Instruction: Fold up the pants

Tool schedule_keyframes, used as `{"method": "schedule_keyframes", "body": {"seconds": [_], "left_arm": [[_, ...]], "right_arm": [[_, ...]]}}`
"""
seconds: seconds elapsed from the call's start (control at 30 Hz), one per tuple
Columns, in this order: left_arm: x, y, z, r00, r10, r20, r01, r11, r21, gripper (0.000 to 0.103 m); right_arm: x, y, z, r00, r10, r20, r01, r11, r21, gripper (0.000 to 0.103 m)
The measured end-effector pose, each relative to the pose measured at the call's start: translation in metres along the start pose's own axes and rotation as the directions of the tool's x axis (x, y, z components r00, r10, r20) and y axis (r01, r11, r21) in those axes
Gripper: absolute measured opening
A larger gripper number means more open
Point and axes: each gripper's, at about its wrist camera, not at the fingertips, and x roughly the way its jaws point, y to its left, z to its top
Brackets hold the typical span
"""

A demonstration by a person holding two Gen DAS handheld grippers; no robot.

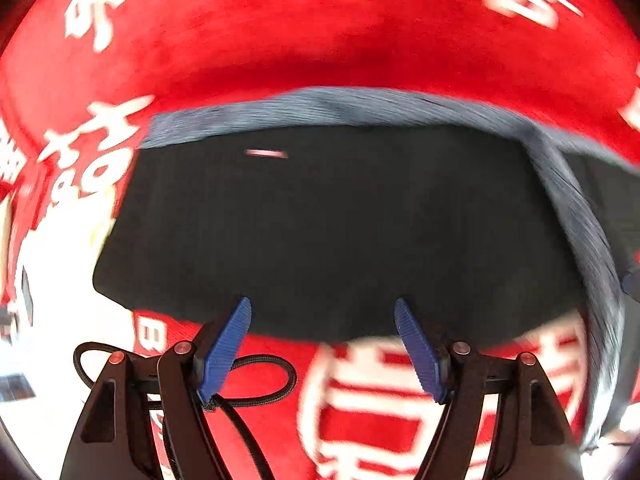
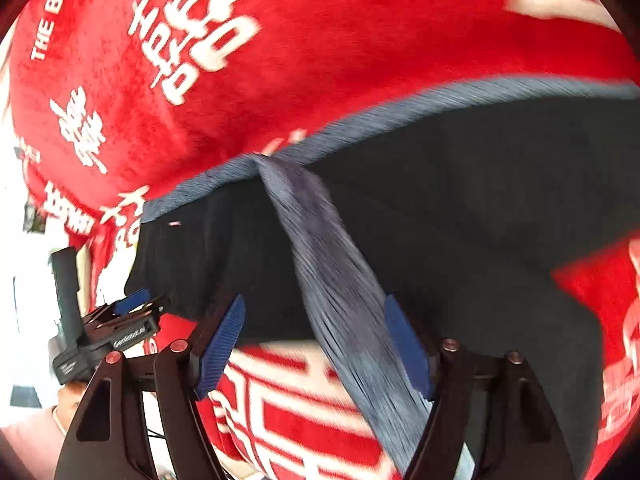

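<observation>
Black pants [image 1: 320,220] lie flat on a red blanket, with a grey-blue ribbed band [image 1: 340,106] along their far edge and down the right side. My left gripper [image 1: 322,302] hangs open above the near edge of the pants, with nothing between its blue pads. In the right wrist view the black pants [image 2: 460,200] spread to the right, and a grey ribbed strip [image 2: 340,280] runs diagonally across them. My right gripper [image 2: 315,299] is open above that strip, its pads clear of the cloth. The left gripper [image 2: 134,300] shows at the left edge of the pants.
The red blanket [image 1: 280,40] with white lettering covers the surface on all sides of the pants [image 2: 320,40]. A black cord [image 1: 264,376] loops near the left gripper. A person's hand and pale sleeve [image 2: 36,432] are at the lower left.
</observation>
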Motion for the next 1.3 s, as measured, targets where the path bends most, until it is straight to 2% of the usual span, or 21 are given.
{"method": "schedule_keyframes", "body": {"seconds": [0.1, 0.2, 0.33, 0.4, 0.5, 0.57, 0.67, 0.77, 0.87, 1.03, 1.1, 1.13, 1.17, 1.2, 1.23, 1.3], "left_arm": [[-0.011, -0.036, -0.016, 0.999, -0.038, 0.005, 0.038, 0.997, 0.061, 0.076], [-0.018, -0.073, -0.029, 0.994, -0.112, -0.005, 0.111, 0.986, 0.123, 0.076], [-0.024, -0.119, -0.046, 0.973, -0.221, -0.061, 0.229, 0.954, 0.196, 0.076], [-0.027, -0.139, -0.052, 0.959, -0.275, -0.068, 0.283, 0.934, 0.221, 0.076], [-0.027, -0.162, -0.058, 0.949, -0.305, -0.082, 0.315, 0.918, 0.242, 0.076], [-0.019, -0.162, -0.060, 0.940, -0.330, -0.091, 0.342, 0.908, 0.241, 0.076], [-0.018, -0.180, -0.067, 0.932, -0.347, -0.102, 0.362, 0.895, 0.261, 0.076], [-0.017, -0.190, -0.073, 0.939, -0.330, -0.095, 0.343, 0.892, 0.294, 0.076], [-0.016, -0.196, -0.075, 0.945, -0.317, -0.080, 0.326, 0.892, 0.313, 0.076], [-0.005, -0.203, -0.075, 0.943, -0.316, -0.100, 0.332, 0.900, 0.283, 0.076], [0.001, -0.206, -0.075, 0.944, -0.314, -0.106, 0.331, 0.906, 0.263, 0.076], [0.002, -0.206, -0.075, 0.944, -0.315, -0.101, 0.330, 0.909, 0.254, 0.076], [0.003, -0.207, -0.074, 0.943, -0.318, -0.095, 0.332, 0.912, 0.241, 0.076], [0.002, -0.206, -0.074, 0.943, -0.320, -0.093, 0.333, 0.915, 0.229, 0.076], [0.002, -0.205, -0.073, 0.939, -0.330, -0.093, 0.343, 0.916, 0.211, 0.076], [0.001, -0.210, -0.069, 0.920, -0.377, -0.108, 0.390, 0.904, 0.172, 0.065]], "right_arm": [[-0.031, -0.031, -0.041, 0.998, -0.067, 0.008, 0.066, 0.993, 0.099, 0.076], [-0.054, -0.058, -0.083, 0.992, -0.122, 0.023, 0.115, 0.974, 0.196, 0.076], [-0.080, -0.090, -0.149, 0.973, -0.227, 0.024, 0.207, 0.922, 0.327, 0.076], [-0.088, -0.103, -0.178, 0.967, -0.253, 0.022, 0.225, 0.894, 0.388, 0.076], [-0.094, -0.115, -0.217, 0.962, -0.271, 0.043, 0.221, 0.858, 0.464, 0.076], [-0.091, -0.124, -0.238, 0.961, -0.271, 0.050, 0.209, 0.836, 0.507, 0.076], [-0.084, -0.131, -0.258, 0.962, -0.260, 0.080, 0.176, 0.819, 0.546, 0.076], [-0.082, -0.136, -0.269, 0.960, -0.256, 0.112, 0.155, 0.820, 0.551, 0.076], [-0.083, -0.137, -0.270, 0.960, -0.219, 0.176, 0.094, 0.841, 0.533, 0.076], [-0.068, -0.132, -0.262, 0.973, -0.136, 0.185, 0.030, 0.875, 0.484, 0.072], [-0.064, -0.132, -0.258, 0.977, -0.112, 0.184, 0.010, 0.878, 0.479, 0.067], [-0.061, -0.133, -0.256, 0.980, -0.102, 0.173, 0.006, 0.877, 0.480, 0.058], [-0.059, -0.135, -0.254, 0.983, -0.091, 0.156, 0.003, 0.874, 0.486, 0.040], [-0.058, -0.138, -0.253, 0.987, -0.082, 0.142, 0.002, 0.870, 0.493, 0.028], [-0.056, -0.141, -0.250, 0.991, -0.063, 0.121, -0.007, 0.865, 0.501, 0.007], [-0.062, -0.147, -0.245, 0.992, 0.000, 0.125, -0.065, 0.854, 0.517, 0.004]]}}
